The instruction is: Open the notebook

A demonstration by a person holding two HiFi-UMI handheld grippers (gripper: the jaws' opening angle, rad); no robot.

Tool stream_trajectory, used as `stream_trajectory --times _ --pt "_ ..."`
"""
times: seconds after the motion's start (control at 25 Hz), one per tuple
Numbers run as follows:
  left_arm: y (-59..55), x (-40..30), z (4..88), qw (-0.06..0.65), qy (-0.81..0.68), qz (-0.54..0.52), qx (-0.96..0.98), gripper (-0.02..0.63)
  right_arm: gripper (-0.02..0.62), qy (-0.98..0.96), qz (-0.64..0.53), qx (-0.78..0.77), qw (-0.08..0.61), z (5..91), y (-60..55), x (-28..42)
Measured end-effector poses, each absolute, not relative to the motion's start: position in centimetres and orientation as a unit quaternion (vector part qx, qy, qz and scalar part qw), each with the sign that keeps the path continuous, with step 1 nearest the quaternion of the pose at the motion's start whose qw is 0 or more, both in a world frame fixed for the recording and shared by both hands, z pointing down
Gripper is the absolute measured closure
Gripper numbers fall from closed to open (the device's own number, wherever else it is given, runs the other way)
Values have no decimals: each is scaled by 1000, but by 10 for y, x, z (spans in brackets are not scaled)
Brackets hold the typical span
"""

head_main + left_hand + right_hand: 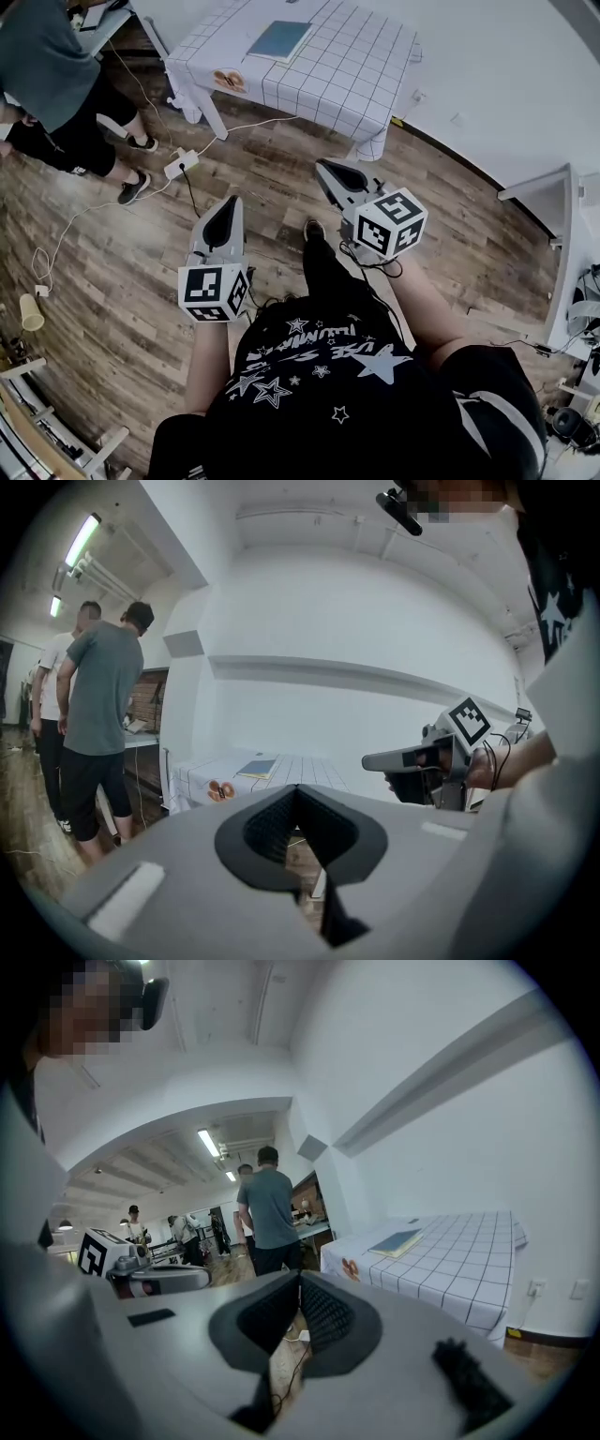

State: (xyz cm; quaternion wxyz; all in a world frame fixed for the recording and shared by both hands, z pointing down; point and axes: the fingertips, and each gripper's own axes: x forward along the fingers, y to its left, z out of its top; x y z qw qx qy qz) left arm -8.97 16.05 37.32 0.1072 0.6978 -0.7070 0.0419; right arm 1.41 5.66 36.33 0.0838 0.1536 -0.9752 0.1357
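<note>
From the head view, the notebook [281,39] lies closed and flat on the desk [361,80], which is covered with a checked white cloth and stands against the wall, well apart from both grippers. The left gripper [233,200] and the right gripper [320,165] are held side by side over the wooden floor [122,281], both pointing towards the desk. Only this view shows what lies on the floor: a white power strip [181,164] with a cable, and a paper cup [31,314] near the left edge. It also shows the wearer's black shirt [328,375] with white stars.

The left gripper view shows its own jaws [296,789] clenched with nothing between them. Past them are the desk [202,778] and the notebook [258,768], small and far off. The right gripper [370,759] shows side-on at the right. A bystander in a grey-green shirt [98,724] stands at the left, and behind that person is a second person in white [52,696], whom the head view cuts off.

The right gripper view shows its own jaws [300,1274] meeting at the tips, also empty. The notebook [397,1242] lies near the desk's [459,1251] far left corner. The left gripper [202,1275] shows at the left, and only here do more people [131,1222] appear deep in the room.
</note>
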Motion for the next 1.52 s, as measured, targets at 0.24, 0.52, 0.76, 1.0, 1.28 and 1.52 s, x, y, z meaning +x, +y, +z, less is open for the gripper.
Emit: stream_trajectory --times 0.24,0.52,0.76,1.0,1.28,1.52 --pt "96 -108 372 116 -712 46 691 597 578 -975 146 148 79 360 -12 -7" --pt "63 -114 387 110 -710 41 695 597 578 -974 146 153 78 377 -51 -16" --pt "-2 -130 396 125 -708 58 692 597 578 -972 165 145 86 390 -114 -36" --pt "-47 -131 397 123 -704 68 697 597 578 -971 176 137 85 396 -158 -44" --pt "-78 -133 406 134 -714 73 683 597 578 -969 198 118 90 409 -185 -49" --pt "-92 -142 403 128 -723 76 675 597 578 -969 202 110 93 410 -197 -56"
